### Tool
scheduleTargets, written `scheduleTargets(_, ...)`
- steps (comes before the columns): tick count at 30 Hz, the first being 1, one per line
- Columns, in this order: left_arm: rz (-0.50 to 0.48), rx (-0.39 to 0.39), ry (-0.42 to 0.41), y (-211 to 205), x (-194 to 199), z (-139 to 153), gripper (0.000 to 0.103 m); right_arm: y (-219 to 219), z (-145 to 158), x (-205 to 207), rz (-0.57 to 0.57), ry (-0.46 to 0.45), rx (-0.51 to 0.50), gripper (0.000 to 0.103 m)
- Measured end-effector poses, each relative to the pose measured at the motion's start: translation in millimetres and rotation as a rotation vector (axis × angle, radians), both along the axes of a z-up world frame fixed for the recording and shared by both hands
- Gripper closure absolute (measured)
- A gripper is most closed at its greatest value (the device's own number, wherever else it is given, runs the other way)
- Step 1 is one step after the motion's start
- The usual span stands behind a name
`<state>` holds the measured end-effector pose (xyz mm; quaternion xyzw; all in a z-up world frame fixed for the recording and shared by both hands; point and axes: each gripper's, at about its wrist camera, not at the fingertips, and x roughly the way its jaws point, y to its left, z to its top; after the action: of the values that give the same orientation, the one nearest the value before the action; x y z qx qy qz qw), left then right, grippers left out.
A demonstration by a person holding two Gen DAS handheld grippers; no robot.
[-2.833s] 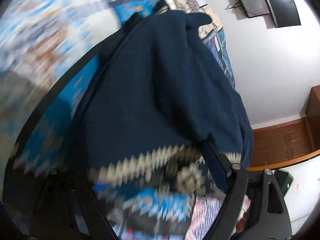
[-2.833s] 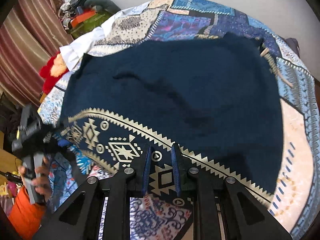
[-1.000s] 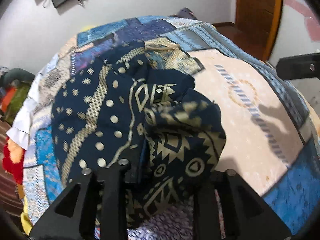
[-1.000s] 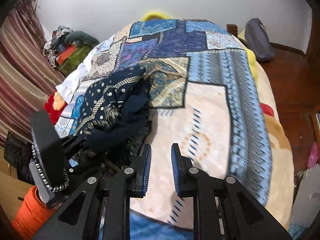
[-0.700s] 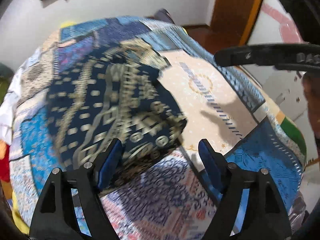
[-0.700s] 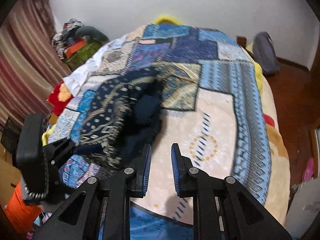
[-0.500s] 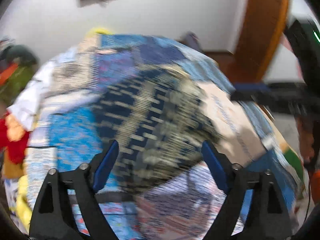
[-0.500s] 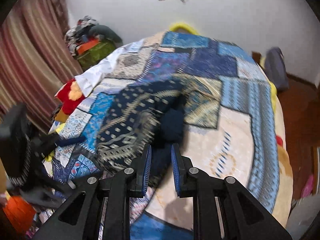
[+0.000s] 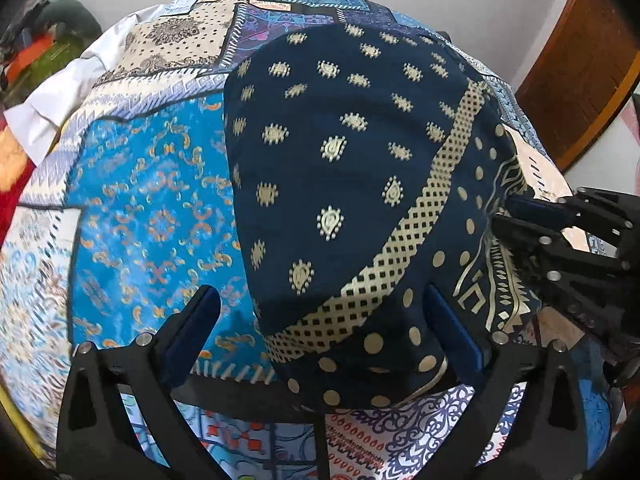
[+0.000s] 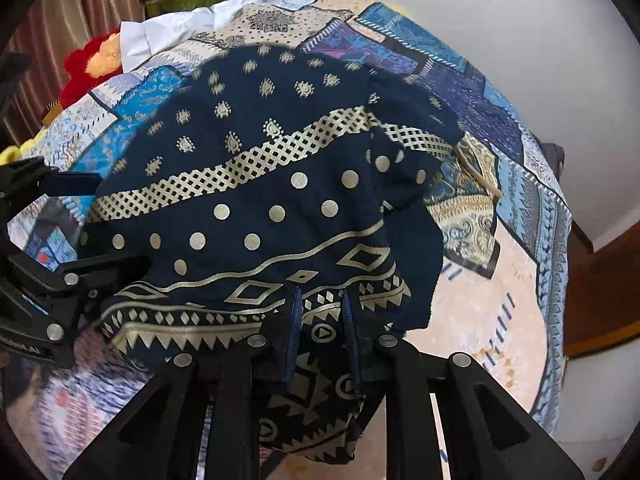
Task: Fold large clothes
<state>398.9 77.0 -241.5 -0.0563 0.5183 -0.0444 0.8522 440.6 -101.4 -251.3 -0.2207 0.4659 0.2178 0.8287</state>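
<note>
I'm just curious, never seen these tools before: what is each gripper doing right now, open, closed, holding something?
Left gripper: jaws opening wide over the navy patterned cloth, gripping nothing.
Right gripper: shut on the cloth's patterned hem.

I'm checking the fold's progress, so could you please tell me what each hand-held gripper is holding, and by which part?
The right hand-held gripper is shut on the navy patterned garment, at its zigzag-bordered edge. The left hand-held gripper holds nothing, its jaws opening wide.
</note>
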Motion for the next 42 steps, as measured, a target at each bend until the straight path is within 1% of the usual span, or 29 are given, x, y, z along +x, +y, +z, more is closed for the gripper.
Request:
scheduleTargets(1, 0.0, 0.005, -0.01, 0, -3, 0, 0.0, -4, 0, -3, -0.008, -0.009, -0.009, 0.075)
scheduleTargets(2, -0.002, 0.011, -0.014, -2, -4, -1, 0.0, -9, 1, -5, -0.034, -0.034, -0.035, 0.05)
scheduleTargets(3, 0.002, 0.021, -0.017, -2, -7, -1, 0.0, -15, 2, -5, -0.071, -0.069, -0.065, 0.031)
scheduleTargets(4, 0.006, 0.024, -0.017, -2, -11, 0, 0.0, -23, 2, -5, -0.094, -0.089, -0.068, 0.002)
scheduleTargets(5, 0.01, 0.022, -0.012, -3, -14, 0, 0.0, -31, 1, -5, -0.094, -0.062, -0.039, 0.0)
scheduleTargets(6, 0.015, 0.021, -0.006, -3, -18, 1, 0.0, -45, -1, -2, -0.105, 0.021, 0.02, 0.0)
scheduleTargets(7, 0.016, 0.022, -0.007, -4, -23, 3, 0.0, -54, -2, 0, -0.121, 0.078, 0.061, 0.0)
scheduleTargets(9, 0.008, 0.026, -0.022, -4, -35, 11, 0.0, -75, -1, -1, -0.157, 0.148, 0.114, 0.0)
scheduleTargets(11, -0.021, 0.033, -0.028, -2, -43, 18, 0.001, -89, 3, -5, -0.169, 0.158, 0.126, 0.0)
scheduleTargets(12, -0.048, 0.045, -0.012, -2, -47, 20, 0.001, -96, 8, -8, -0.172, 0.16, 0.136, 0.0)
scheduleTargets(14, -0.074, 0.095, 0.0, -1, -54, 24, 0.001, -105, 17, -13, -0.169, 0.168, 0.163, 0.0)
scheduleTargets(16, -0.065, 0.159, -0.02, 5, -62, 30, 0.001, -111, 27, -15, -0.163, 0.182, 0.194, 0.0)
scheduleTargets(17, -0.055, 0.175, -0.037, 10, -65, 35, 0.001, -113, 33, -16, -0.161, 0.182, 0.209, 0.0)
scheduleTargets(19, -0.026, 0.163, -0.067, 22, -67, 48, 0.001, -113, 45, -16, -0.156, 0.175, 0.252, 0.0)
scheduleTargets(21, 0.024, 0.115, -0.097, 39, -62, 61, 0.001, -110, 56, -10, -0.158, 0.173, 0.3, 0.0)
scheduleTargets(23, 0.06, 0.072, -0.11, 51, -51, 69, 0.001, -106, 60, 0, -0.167, 0.184, 0.356, 0.0)
scheduleTargets(24, 0.076, 0.039, -0.107, 57, -43, 71, 0.001, -104, 60, 5, -0.173, 0.194, 0.376, 0.0)
scheduleTargets(26, 0.09, -0.031, -0.073, 66, -25, 68, 0.001, -100, 57, 21, -0.196, 0.23, 0.425, 0.0)
scheduleTargets(29, 0.086, -0.152, 0.003, 74, 5, 49, 0.001, -92, 38, 48, -0.223, 0.328, 0.48, 0.0)
scheduleTargets(33, 0.069, -0.311, 0.109, 70, 37, 10, 0.001, -80, 5, 75, -0.234, 0.454, 0.509, 0.0)
scheduleTargets(35, 0.055, -0.399, 0.124, 69, 47, -6, 0.001, -71, -7, 84, -0.224, 0.489, 0.506, 0.0)
scheduleTargets(36, 0.049, -0.463, 0.125, 70, 53, -15, 0.001, -65, -13, 90, -0.206, 0.508, 0.509, 0.0)
scheduleTargets(39, 0.071, -0.62, 0.147, 72, 67, -35, 0.0, -50, -25, 101, -0.166, 0.545, 0.522, 0.0)
scheduleTargets(40, 0.071, -0.652, 0.154, 71, 72, -41, 0.0, -45, -30, 105, -0.158, 0.56, 0.53, 0.0)
scheduleTargets(42, 0.066, -0.684, 0.16, 66, 79, -50, 0.0, -37, -35, 110, -0.149, 0.567, 0.544, 0.0)
